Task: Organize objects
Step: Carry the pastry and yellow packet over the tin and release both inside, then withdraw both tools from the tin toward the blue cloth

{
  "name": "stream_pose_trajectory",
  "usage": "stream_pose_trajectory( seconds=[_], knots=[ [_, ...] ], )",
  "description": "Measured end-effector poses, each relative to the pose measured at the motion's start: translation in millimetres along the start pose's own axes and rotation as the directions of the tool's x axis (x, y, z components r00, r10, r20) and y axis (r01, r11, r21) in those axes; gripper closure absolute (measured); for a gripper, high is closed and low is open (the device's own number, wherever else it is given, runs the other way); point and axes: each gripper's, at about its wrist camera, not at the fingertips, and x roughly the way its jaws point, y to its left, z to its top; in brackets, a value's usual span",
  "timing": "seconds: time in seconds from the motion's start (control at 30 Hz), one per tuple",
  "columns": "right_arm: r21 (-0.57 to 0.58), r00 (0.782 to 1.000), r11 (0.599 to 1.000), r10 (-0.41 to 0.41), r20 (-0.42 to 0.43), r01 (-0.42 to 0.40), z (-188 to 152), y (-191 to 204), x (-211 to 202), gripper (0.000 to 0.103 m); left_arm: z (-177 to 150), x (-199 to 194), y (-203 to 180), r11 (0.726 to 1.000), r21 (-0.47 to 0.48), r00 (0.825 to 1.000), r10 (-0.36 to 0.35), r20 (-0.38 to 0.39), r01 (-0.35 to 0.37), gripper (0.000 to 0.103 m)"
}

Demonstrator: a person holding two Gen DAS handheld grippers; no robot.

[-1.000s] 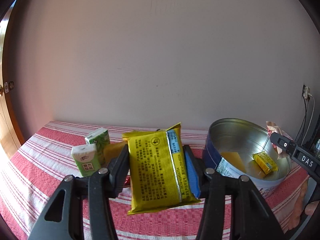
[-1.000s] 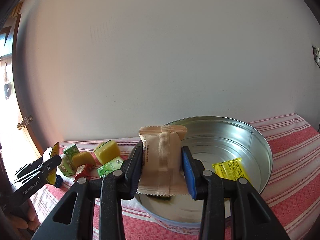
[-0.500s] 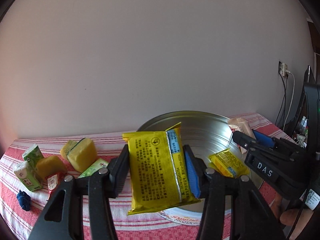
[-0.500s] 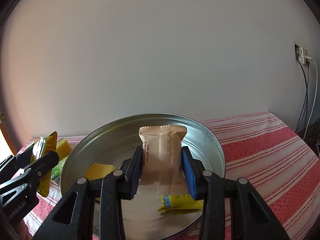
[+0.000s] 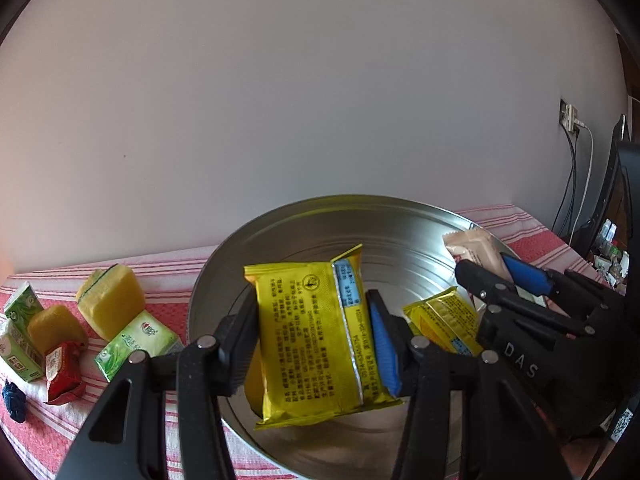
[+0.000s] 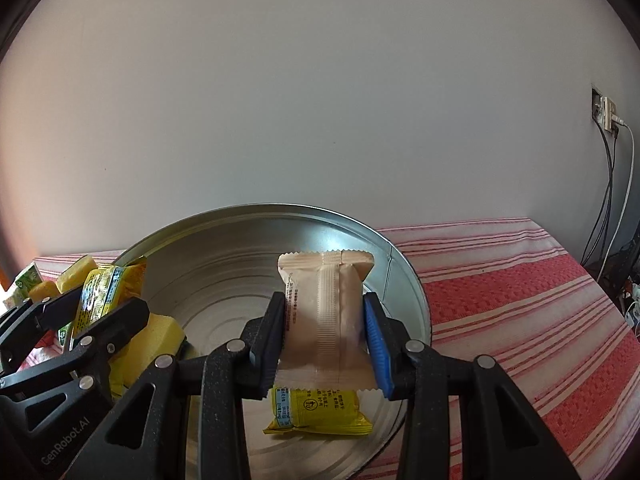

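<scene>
My left gripper (image 5: 312,340) is shut on a yellow snack packet (image 5: 308,340) and holds it above the round metal tin (image 5: 400,216). My right gripper (image 6: 325,336) is shut on a beige snack packet (image 6: 325,320), also above the tin (image 6: 224,220). In the tin lie a small yellow packet (image 6: 320,412) and a yellow sponge (image 6: 156,340). In the left wrist view the right gripper (image 5: 496,284) shows at the tin's right side with the beige packet (image 5: 472,248). In the right wrist view the left gripper (image 6: 96,312) with its yellow packet (image 6: 108,292) is at the left.
Left of the tin on the red striped cloth (image 5: 168,268) lie yellow sponges (image 5: 110,308), green tissue packs (image 5: 136,344), a red packet (image 5: 64,372) and a small dark blue object (image 5: 14,400). A wall stands close behind. Cables hang at the right (image 6: 616,184).
Both grippers have moved in over the tin with their packets. The left view swung right from the loose items, and the two grippers are closer together.
</scene>
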Motion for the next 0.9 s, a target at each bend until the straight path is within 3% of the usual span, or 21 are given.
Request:
stream_pose_trajectory(
  seconds=[0.43,0.5,0.57,0.73,0.8,0.9],
  knots=[
    [-0.008,1.0,1.0,0.028,-0.013,-0.028,0.7,6.7,2.4,0.062,-7.7,14.8,-2.1,0.999,-0.005,0.998,0.042,-0.039,-0.042,0.052],
    [-0.001,0.999,0.999,0.037,-0.008,-0.037,0.5,4.8,2.7,0.055,-7.5,11.5,0.0,0.999,-0.008,0.999,0.039,-0.038,-0.04,0.051],
    [0.009,0.999,1.0,0.03,0.013,-0.03,0.1,7.5,-5.1,0.046,-6.2,5.6,1.1,0.999,-0.013,0.999,0.037,-0.021,-0.038,0.045],
    [0.092,0.996,0.996,-0.006,0.086,-0.002,1.1,-6.2,-16.0,0.034,1.3,-17.5,10.2,0.996,-0.045,0.995,0.083,0.056,-0.081,0.0],
    [0.14,0.993,0.99,-0.001,0.115,-0.015,1.5,-10.6,-21.1,0.023,3.5,-21.8,11.5,0.996,-0.057,0.995,0.074,0.072,-0.07,0.001],
    [0.163,0.99,0.986,-0.003,0.142,-0.021,1.3,-12.9,-26.1,0.022,2.7,-24.4,7.6,0.995,-0.034,0.992,0.095,0.081,-0.093,0.001]
  ],
)
